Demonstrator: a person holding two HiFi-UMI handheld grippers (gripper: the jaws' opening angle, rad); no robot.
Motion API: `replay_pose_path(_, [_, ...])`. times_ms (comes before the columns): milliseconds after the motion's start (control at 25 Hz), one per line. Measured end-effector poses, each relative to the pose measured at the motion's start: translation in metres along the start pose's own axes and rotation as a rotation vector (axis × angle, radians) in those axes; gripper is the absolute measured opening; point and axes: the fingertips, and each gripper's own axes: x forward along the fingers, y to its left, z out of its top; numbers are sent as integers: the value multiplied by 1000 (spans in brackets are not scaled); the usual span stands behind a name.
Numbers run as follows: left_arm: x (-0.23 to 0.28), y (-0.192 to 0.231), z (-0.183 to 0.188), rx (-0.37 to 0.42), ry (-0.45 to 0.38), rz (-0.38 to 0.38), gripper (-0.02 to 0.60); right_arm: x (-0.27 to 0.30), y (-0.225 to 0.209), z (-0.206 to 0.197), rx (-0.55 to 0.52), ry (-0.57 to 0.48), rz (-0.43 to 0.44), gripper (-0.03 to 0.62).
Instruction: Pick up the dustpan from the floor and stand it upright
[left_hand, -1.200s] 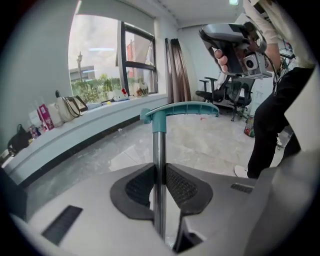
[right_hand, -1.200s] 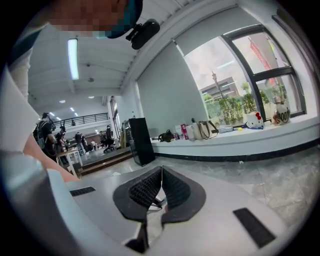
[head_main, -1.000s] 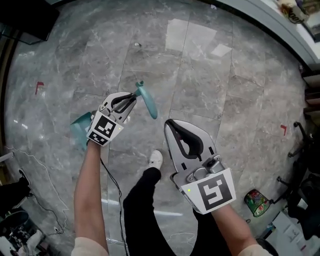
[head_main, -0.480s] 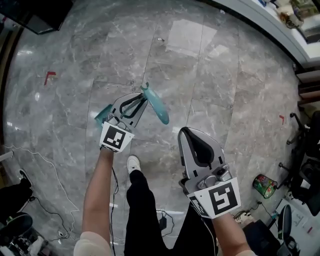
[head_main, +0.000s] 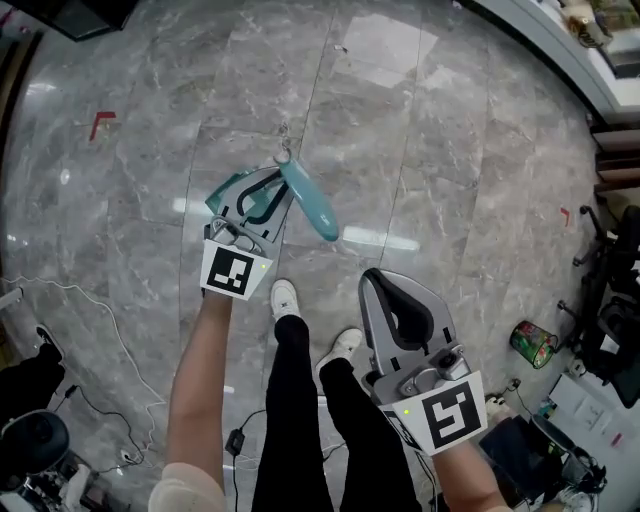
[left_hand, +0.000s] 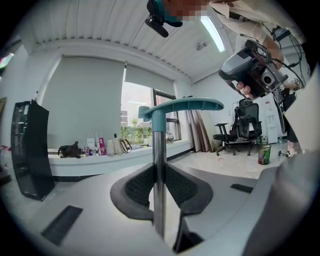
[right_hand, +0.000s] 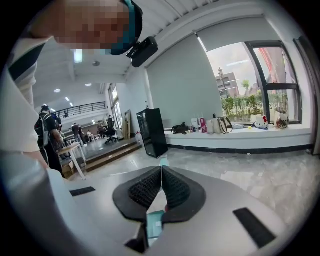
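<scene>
Claw on the left (head_main: 268, 192) is clamped across the bare metal pole (left_hand: 159, 165) of the dustpan (head_main: 222, 196). The left gripper view shows the ribbed pads pressed to either side of the pole, which runs up to the teal handle (left_hand: 182, 105) at the top. From the head view the teal pan sits beneath and just left of that claw and the handle (head_main: 308, 200) juts to its right. The pole looks roughly upright against the room, though I cannot tell whether the pan rests on the floor (head_main: 450, 150) or hangs clear of it. The main risk, as I judge it, is the smooth round pole. With the pan's weight below the grip it could twist or slide between the pads, and a pan set down crooked would topple once let go. A thin cable (head_main: 90, 300) trails over the floor at the near left, so a drift that way could snag it. The person's shoes (head_main: 286, 298) stand just near of the pan and could be clipped if it swings back. Far of the pan and to both its sides the marble lies open, with only a red tape mark (head_main: 100, 122) well off to the left. On the right, the other claw (head_main: 383, 278) has its jaws together on nothing and is held well apart from the dustpan. A green can (head_main: 533, 343) and an office chair (head_main: 610, 290) crowd the right edge.
</scene>
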Motion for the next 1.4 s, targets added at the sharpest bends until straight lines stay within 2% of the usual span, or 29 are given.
replay_pose_path(120, [-8,4,-5,17,1,29,78,2,8,-17,-4,24,-16,18])
replay_pose_path(320, [-16,-1,-9,13,-12,30,79,9,23,-40,35,55,-28,18])
replay_pose_path(560, [-26,5,-15,15,14,33,80,14,33,-35,37,51,-28,18])
replay_pose_path(760, [-39,17,-20,45,39,80,80,14,32,-26,40,37,-34,18])
replay_pose_path(840, [-53,21,-22,34,56,102,76,12,34,-19,33,33,-30,18])
replay_pose_path(920, [-69,21,-17,-8,74,132,11,6,35,-11,23,21,-33,18])
replay_pose_path(960, [-77,22,-10,-32,78,152,11,3,34,-5,18,6,-37,18])
replay_pose_path(1080, [-106,16,35,-141,56,228,9,-13,34,19,11,-43,-48,18])
replay_pose_path(1200, [-141,-10,115,-242,37,297,10,-50,43,54,-15,-69,-34,18])
replay_pose_path(1280, [-156,-25,185,-242,7,324,11,-80,51,86,-48,-114,-19,18])
replay_pose_path(1400, [-183,-71,290,-173,-22,296,10,-145,67,122,-36,-148,-24,18])
